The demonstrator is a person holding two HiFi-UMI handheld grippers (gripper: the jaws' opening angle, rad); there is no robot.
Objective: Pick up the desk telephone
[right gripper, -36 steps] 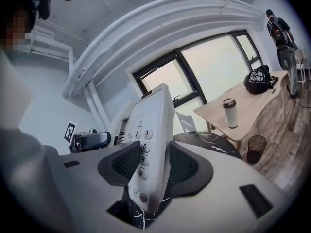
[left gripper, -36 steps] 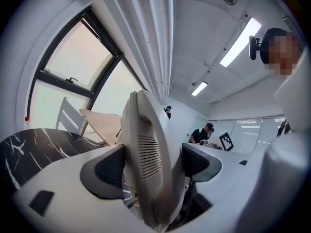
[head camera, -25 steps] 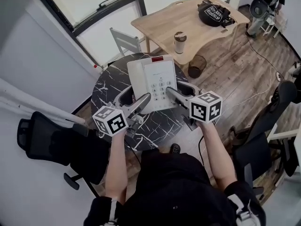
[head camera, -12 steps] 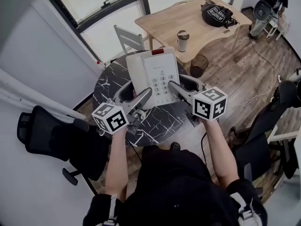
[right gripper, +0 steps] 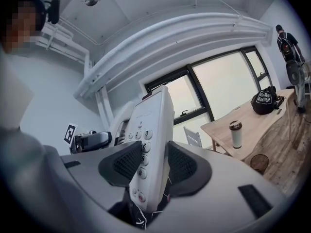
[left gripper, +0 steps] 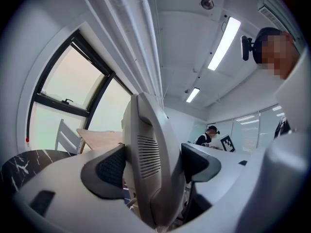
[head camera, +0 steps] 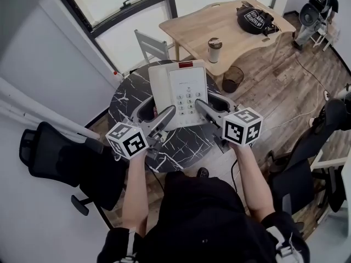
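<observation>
The white desk telephone [head camera: 181, 89] hangs over the round black marble table [head camera: 123, 100], held from both sides. My left gripper [head camera: 156, 114] is shut on its handset side; in the left gripper view the phone's ribbed edge [left gripper: 148, 130] stands upright between the left gripper's [left gripper: 153, 163] dark pads. My right gripper [head camera: 213, 104] is shut on the keypad side; in the right gripper view the pads of the right gripper [right gripper: 148, 165] press the phone's [right gripper: 154, 130] lower edge beside the number keys.
Behind the marble table stands a wooden table [head camera: 192, 26] with a tumbler [head camera: 214, 50] and a black bag [head camera: 255, 18]. A white chair [head camera: 151, 45] and a wastebasket [head camera: 232, 76] stand between the two. Black office chairs stand at the left [head camera: 55, 158] and right [head camera: 323, 125].
Both grippers keep their hold on the telephone in nearly the same place. Only the head view has drifted slightly.
</observation>
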